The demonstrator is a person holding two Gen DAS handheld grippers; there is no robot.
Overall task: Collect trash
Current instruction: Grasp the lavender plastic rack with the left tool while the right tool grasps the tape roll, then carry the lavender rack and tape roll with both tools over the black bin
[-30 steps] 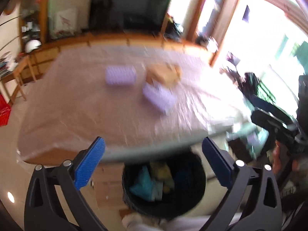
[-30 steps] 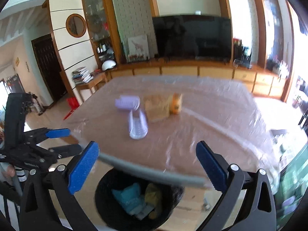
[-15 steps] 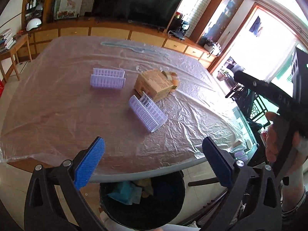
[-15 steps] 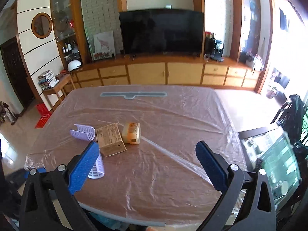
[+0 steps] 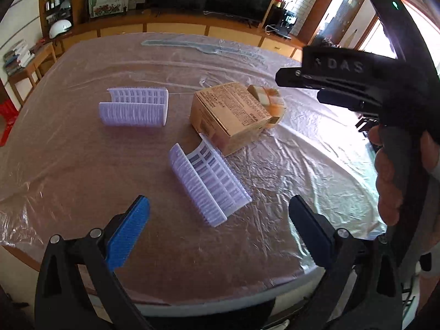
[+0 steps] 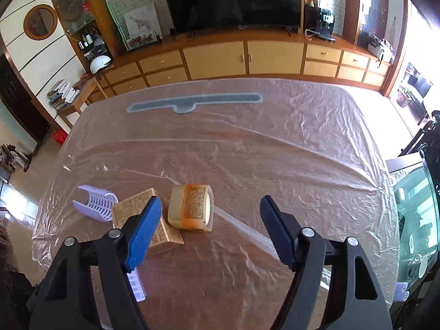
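Observation:
Two lilac slotted plastic trays lie on the plastic-covered table (image 5: 68, 165): one (image 5: 209, 183) just ahead of my open, empty left gripper (image 5: 217, 220), one (image 5: 134, 107) farther left. A brown cardboard box (image 5: 231, 115) sits behind the near tray, with an orange-labelled jar (image 5: 271, 101) on its side beside it. In the right wrist view my open, empty right gripper (image 6: 210, 228) hovers over the jar (image 6: 192, 207), with the box (image 6: 150, 220) and a lilac tray (image 6: 95, 203) to its left.
The right hand-held gripper's black body (image 5: 371, 82) fills the right of the left wrist view. A grey-blue strip (image 6: 192, 101) lies at the table's far side. A TV cabinet (image 6: 247, 57) stands behind; a glass tank (image 6: 412, 206) is at right.
Both grippers have moved up and forward from over the black bin below the table edge to above the table. The bin has dropped out of view. The trash items are now closer.

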